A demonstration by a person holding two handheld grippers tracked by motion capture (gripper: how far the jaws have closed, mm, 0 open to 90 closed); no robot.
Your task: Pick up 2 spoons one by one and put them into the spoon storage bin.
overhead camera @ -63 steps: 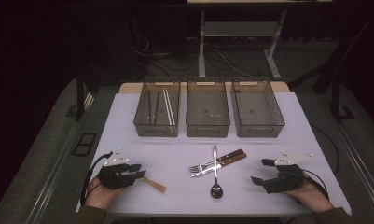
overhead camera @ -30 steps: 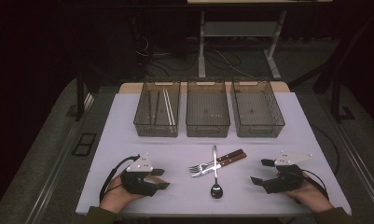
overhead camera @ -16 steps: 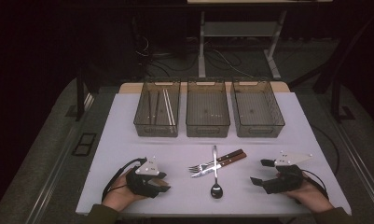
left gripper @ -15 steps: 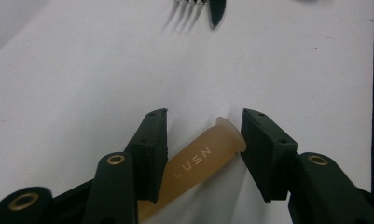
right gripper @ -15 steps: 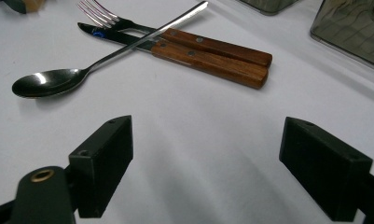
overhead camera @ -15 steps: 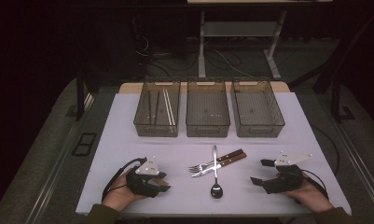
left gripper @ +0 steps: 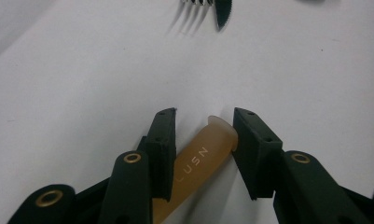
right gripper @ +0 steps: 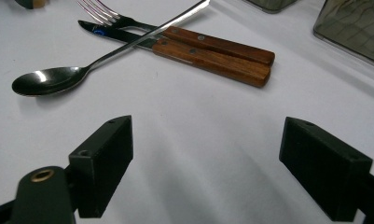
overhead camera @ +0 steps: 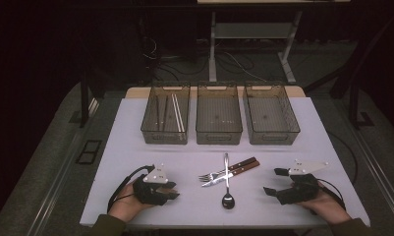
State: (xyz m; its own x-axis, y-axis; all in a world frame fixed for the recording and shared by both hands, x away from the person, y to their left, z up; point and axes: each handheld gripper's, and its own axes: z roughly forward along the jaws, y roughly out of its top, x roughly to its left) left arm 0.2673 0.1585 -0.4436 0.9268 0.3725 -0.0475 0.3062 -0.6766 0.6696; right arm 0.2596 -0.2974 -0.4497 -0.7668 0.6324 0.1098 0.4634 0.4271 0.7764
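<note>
A: Since the earlier frames, the left hand-held gripper (overhead camera: 171, 189) has moved to the right and now covers the pale wooden piece on the white desk (overhead camera: 130, 142). Its jaws have just been closing. The right hand-held gripper (overhead camera: 275, 183) has stayed in place.

B: What do the containers hold, from the high view?

A: Three clear bins stand in a row at the far side. The left bin (overhead camera: 166, 119) has long thin sticks inside, maybe chopsticks. The middle bin (overhead camera: 219, 119) and the right bin (overhead camera: 270, 117) look nearly empty. Between the two hands lie a spoon (overhead camera: 227, 196), a fork (overhead camera: 210, 174) and a knife (overhead camera: 234, 172), which cross each other.

B: And in the left gripper view?

A: The tan handle (left gripper: 198, 161) lies between the jaws, and its long axis runs almost along them, tilted a little to the right. Its round end touches the right jaw; the left jaw is beside it. The gap is narrow, but I cannot tell if the grip is firm yet. I think the squeeze must finish before lifting.

B: The right gripper view?

A: The jaws stand wide and hold nothing. The cutlery lies ahead of them, well apart.
</note>
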